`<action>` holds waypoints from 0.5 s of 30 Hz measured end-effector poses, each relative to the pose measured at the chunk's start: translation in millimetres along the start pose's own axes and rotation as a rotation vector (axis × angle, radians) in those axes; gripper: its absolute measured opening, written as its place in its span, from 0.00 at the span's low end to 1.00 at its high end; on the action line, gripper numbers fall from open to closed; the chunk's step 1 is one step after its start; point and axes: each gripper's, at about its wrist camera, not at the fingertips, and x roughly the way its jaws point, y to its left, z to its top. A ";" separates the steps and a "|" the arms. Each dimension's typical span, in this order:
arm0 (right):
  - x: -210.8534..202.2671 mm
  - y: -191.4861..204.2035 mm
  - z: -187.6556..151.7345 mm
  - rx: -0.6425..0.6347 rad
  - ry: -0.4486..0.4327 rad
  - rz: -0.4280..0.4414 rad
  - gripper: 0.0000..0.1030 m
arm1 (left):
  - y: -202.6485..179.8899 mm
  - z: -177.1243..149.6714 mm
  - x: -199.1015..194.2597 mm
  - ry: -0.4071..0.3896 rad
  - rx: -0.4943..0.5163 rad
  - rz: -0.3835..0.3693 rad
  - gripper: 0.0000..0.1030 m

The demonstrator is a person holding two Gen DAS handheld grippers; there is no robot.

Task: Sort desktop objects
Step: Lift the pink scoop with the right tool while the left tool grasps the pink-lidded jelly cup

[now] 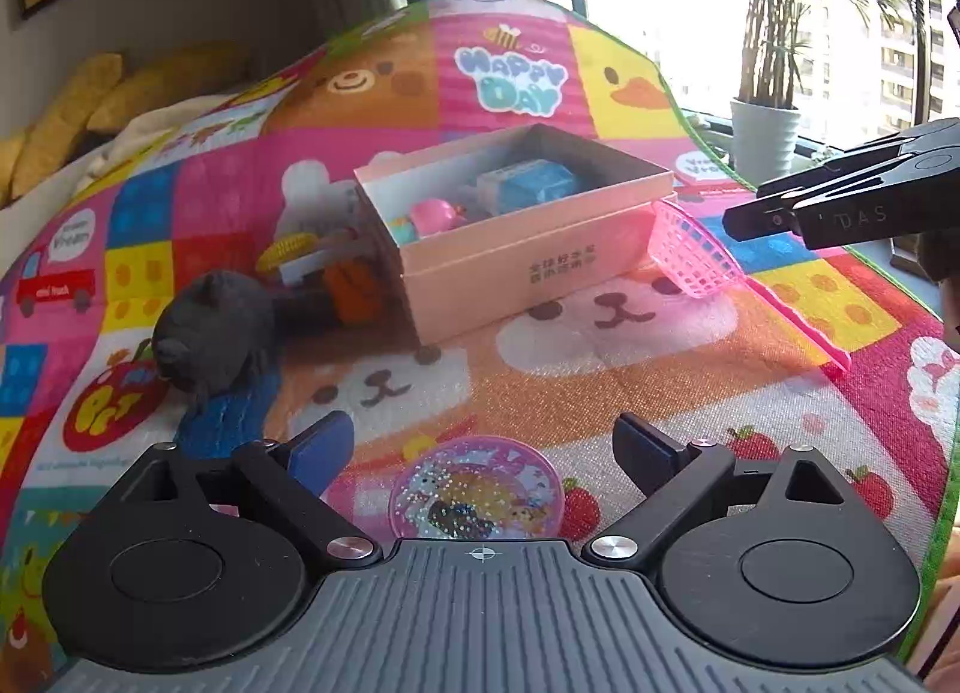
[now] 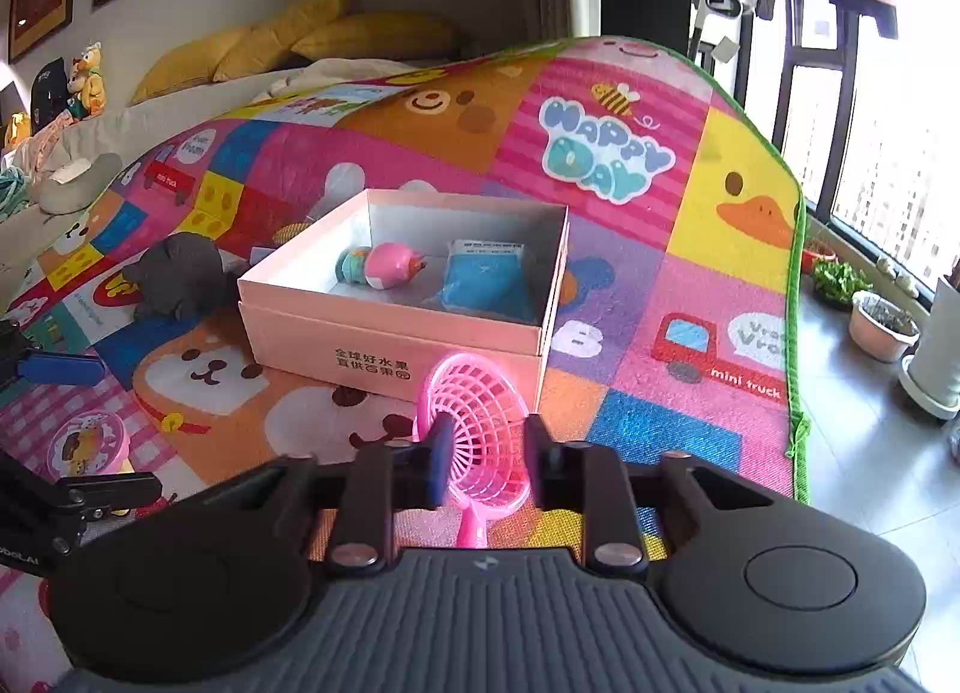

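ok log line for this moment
left hand-held gripper: open over glitter disc | right hand-held gripper: open around pink net scoop | box: two items inside

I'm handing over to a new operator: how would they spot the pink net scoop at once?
Start at the open pink box in the middle of the patchwork mat. The pink net scoop leans on the box's near outer wall, handle trailing over the mat. It is the only lattice mesh thing, and the right gripper straddles it.
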 end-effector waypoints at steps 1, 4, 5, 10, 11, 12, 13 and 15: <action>-2.1 2.6 -2.0 -0.018 -0.014 -0.003 0.52 | 0.0 -2.9 -0.9 0.003 -0.008 0.002 0.96; -0.2 20.7 -9.2 -0.112 -0.030 -0.022 0.50 | 2.9 -12.4 3.0 0.036 -0.042 0.003 0.97; 4.2 29.5 -11.7 -0.153 -0.026 -0.021 0.48 | 3.4 -15.6 3.8 0.046 -0.051 0.003 0.97; 34.8 58.7 -17.7 -0.270 0.014 -0.016 0.18 | 9.0 -24.2 2.4 0.063 -0.090 -0.006 0.97; 42.3 60.3 -18.4 -0.278 0.035 -0.026 0.05 | 9.9 -24.8 1.6 0.065 -0.097 -0.012 0.97; 47.1 59.2 -18.1 -0.265 0.054 -0.025 0.02 | 10.7 -25.1 1.1 0.068 -0.103 -0.019 0.97; 49.1 57.0 -16.8 -0.242 0.067 -0.014 0.02 | 10.9 -24.9 1.3 0.070 -0.110 -0.031 0.97; 43.9 52.7 -14.6 -0.207 0.058 0.014 0.02 | 9.8 -23.3 3.7 0.071 -0.110 -0.049 0.92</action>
